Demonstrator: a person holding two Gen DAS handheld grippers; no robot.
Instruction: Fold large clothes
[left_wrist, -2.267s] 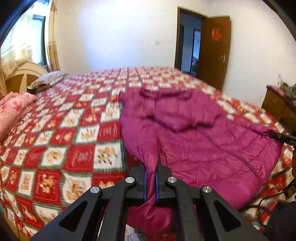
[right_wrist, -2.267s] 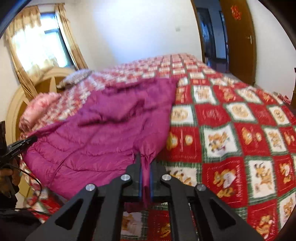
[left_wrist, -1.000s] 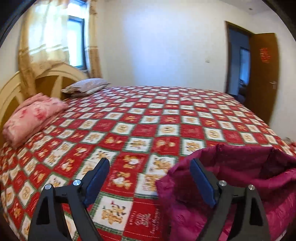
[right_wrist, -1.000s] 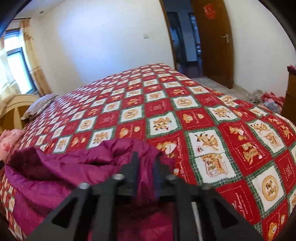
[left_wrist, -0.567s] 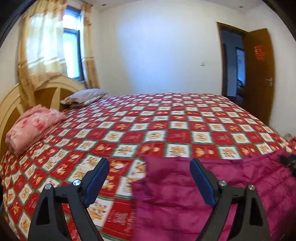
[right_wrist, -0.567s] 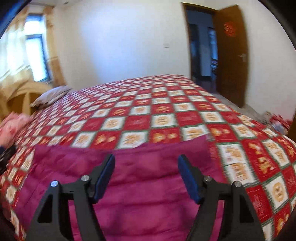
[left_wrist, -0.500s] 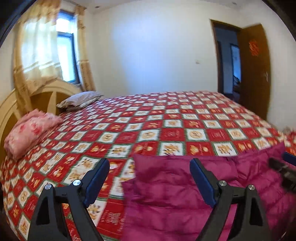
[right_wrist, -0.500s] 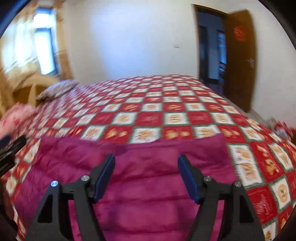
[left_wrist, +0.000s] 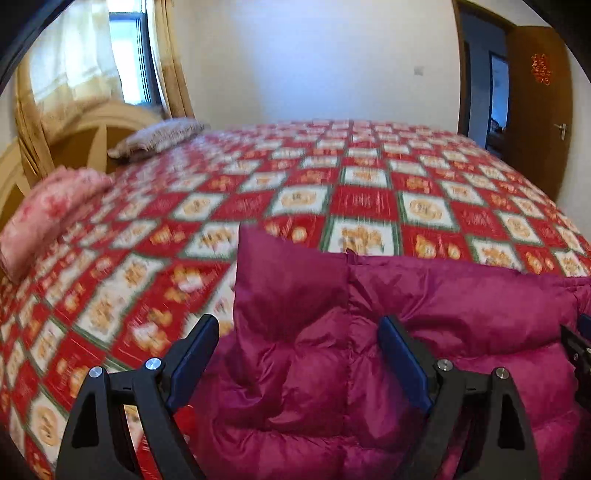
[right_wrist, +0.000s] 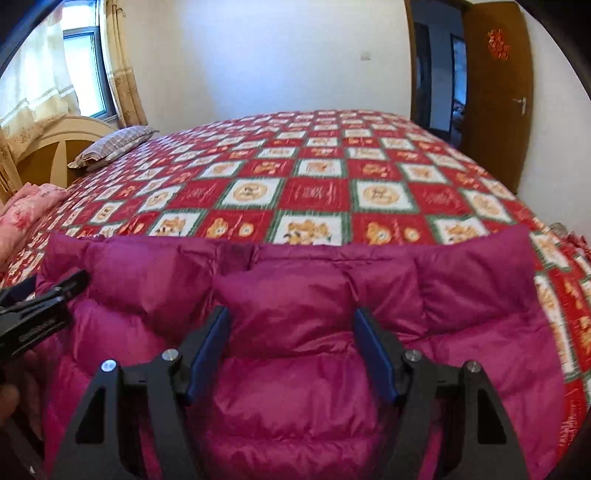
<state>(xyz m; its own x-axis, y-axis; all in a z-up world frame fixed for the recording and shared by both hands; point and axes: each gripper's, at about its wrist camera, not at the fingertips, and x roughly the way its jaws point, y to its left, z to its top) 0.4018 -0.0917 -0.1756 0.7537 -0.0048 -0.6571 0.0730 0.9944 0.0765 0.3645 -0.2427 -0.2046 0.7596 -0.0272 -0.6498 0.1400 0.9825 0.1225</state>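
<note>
Right wrist view: magenta puffer jacket (right_wrist: 295, 369) lies folded on the bed's (right_wrist: 317, 192) near edge (checkered quilt), right tool (right_wrist: 291, 354) just released it, left tool (left_wrist: 299, 354) spread wide, empty.

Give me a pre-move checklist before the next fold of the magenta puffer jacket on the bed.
1. Left gripper released: ok, its jaws stand wide with no pad pressing the jacket.
2. Right gripper released: ok, its jaws have just been opening; the jacket lies between them but is not pinched.
3. Magenta puffer jacket folded once and lying on the bed: ok, its far edge runs fairly straight.
4. Fold lies flat: not ok, the padding bulges and the left corner sticks up.
5. Bedspread beyond the jacket free for another fold: ok.
6. Near edge of the jacket aligned: cannot tell, the grippers hide it.
</note>
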